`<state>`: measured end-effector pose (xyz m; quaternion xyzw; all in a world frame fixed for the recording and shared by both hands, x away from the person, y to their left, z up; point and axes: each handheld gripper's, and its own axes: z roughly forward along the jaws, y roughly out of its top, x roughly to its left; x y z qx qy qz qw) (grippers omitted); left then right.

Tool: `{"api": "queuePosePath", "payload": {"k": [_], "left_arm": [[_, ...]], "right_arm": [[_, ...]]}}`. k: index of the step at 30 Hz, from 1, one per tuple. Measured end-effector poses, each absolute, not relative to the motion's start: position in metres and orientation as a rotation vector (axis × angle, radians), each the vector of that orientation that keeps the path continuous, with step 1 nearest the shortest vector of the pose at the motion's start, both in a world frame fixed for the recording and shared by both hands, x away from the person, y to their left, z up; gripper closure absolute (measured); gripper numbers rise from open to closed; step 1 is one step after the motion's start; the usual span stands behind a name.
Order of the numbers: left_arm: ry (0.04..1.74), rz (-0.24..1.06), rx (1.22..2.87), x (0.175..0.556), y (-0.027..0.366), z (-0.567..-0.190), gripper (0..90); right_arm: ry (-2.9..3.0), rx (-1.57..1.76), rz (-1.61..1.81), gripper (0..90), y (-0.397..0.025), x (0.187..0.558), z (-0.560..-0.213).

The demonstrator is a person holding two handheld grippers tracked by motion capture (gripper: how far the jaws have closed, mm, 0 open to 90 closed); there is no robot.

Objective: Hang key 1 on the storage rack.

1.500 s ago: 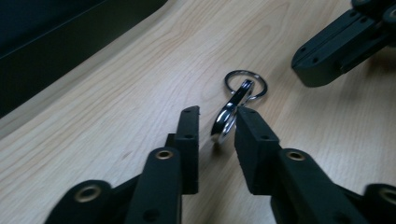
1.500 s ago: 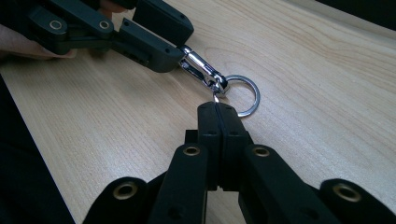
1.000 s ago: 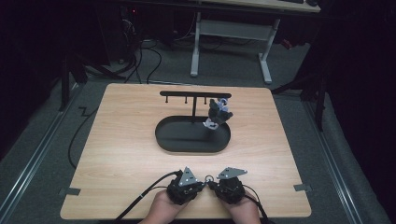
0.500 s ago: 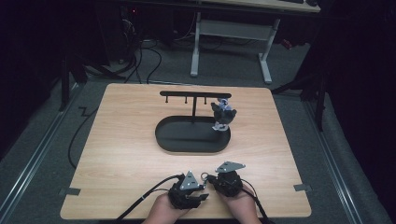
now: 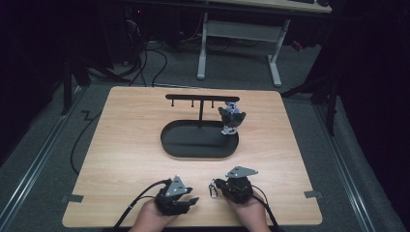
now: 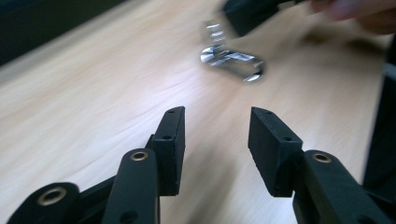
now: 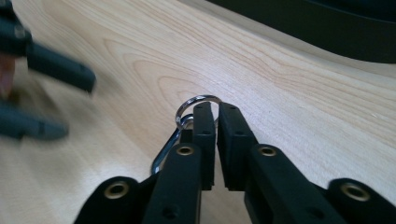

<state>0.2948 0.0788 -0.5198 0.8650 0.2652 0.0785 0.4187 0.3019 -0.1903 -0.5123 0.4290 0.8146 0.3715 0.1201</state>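
A metal key ring with a carabiner clip [image 7: 196, 103] sits pinched at the tips of my right gripper [image 7: 215, 109], which is shut on the ring; the clip hangs down to the left of the jaws, just above the wooden table. In the high view the right gripper [image 5: 216, 186] is near the front edge with the clip [image 5: 212, 189] at its left tip. My left gripper [image 5: 193, 199] lies just left of it, open and holding nothing. In the left gripper view its jaws [image 6: 216, 123] stand apart, and the clip [image 6: 231, 60] shows blurred ahead of them.
A black oval tray [image 5: 179, 145] with a T-shaped hook stand [image 5: 200, 98] sits mid-table. A small grey-and-white figure keychain [image 5: 231, 118] hangs from the stand's right end. Bare wood table [image 5: 121, 145] surrounds the tray.
The left gripper has drawn back to the left, away from the right one, and stands open. The ring and clip now show between the two grippers, held by the right one.
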Motion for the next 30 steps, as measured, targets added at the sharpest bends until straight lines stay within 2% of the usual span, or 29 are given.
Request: {"api": "queuePosePath", "payload": {"k": [1,2,3,7,9,11,12,13,14,18,25,27,30], "left_arm": [[0.701,0.242,2.156,0.296,0.096,-0.52,55.5],[0.701,0.242,2.156,0.296,0.096,-0.52,55.5],[0.749,0.25,2.115,0.298,0.116,-0.523,55.6],[0.791,0.275,2.061,0.305,0.136,-0.517,55.7],[0.805,0.272,2.039,0.307,0.139,-0.516,55.5],[0.807,0.274,2.041,0.308,0.14,-0.517,54.6],[0.798,0.278,2.054,0.307,0.139,-0.518,54.6],[0.787,0.28,2.067,0.307,0.137,-0.519,54.3],[0.787,0.28,2.067,0.307,0.137,-0.519,54.3],[0.783,0.267,2.066,0.307,0.137,-0.518,54.3],[0.773,0.263,2.071,0.307,0.136,-0.52,54.3],[0.769,0.264,2.077,0.309,0.136,-0.52,54.3],[0.769,0.273,2.075,0.309,0.137,-0.519,53.4]], "right_arm": [[2.381,1.28,1.114,75.8,-0.19,0.294,-0.511],[2.381,1.28,1.114,75.8,-0.19,0.294,-0.511],[2.396,1.296,1.118,66.0,-0.188,0.288,-0.514],[2.41,1.309,1.087,54.5,-0.18,0.283,-0.517],[2.407,1.314,1.081,53.0,-0.179,0.284,-0.518],[2.415,1.291,1.043,55.5,-0.173,0.285,-0.523],[2.407,1.272,1.026,58.6,-0.171,0.284,-0.523],[2.389,1.216,0.949,66.3,-0.169,0.282,-0.522],[2.388,1.21,0.931,67.4,-0.171,0.282,-0.522],[2.375,1.218,0.892,67.8,-0.183,0.283,-0.521],[2.298,1.35,0.862,68.1,-0.236,0.284,-0.519],[2.262,1.403,0.863,68.1,-0.262,0.282,-0.518],[2.24,1.438,0.871,67.9,-0.277,0.279,-0.518]]}}
